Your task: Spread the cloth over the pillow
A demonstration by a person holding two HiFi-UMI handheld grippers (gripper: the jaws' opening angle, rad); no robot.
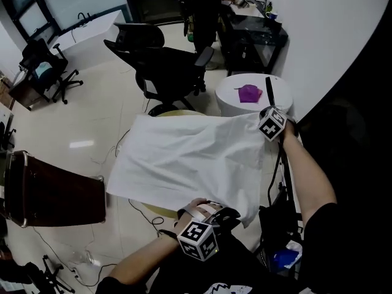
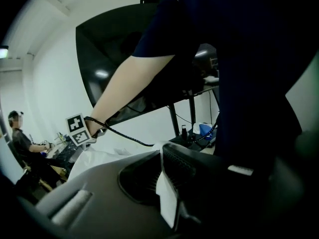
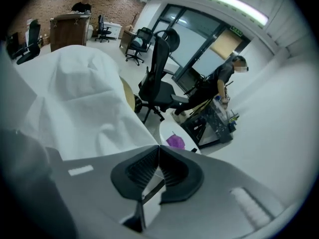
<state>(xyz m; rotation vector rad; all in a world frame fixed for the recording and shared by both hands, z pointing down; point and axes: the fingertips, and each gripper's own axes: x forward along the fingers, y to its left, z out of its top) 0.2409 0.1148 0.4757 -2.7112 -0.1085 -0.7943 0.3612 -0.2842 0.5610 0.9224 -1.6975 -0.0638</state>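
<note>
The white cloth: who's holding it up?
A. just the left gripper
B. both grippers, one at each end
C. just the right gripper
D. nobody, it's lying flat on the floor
B: the white cloth is stretched out in the air, with the left gripper shut on one corner and the right gripper shut on another.

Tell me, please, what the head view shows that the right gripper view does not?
Only the head view: the left gripper pinching the near edge of the white cloth, and the whole sheet held between both grippers. Only the right gripper view: the right gripper, fingers shut on the cloth, a brick wall, ceiling lights. Both: the cloth, the black office chair, the round white table with a purple item.
</note>
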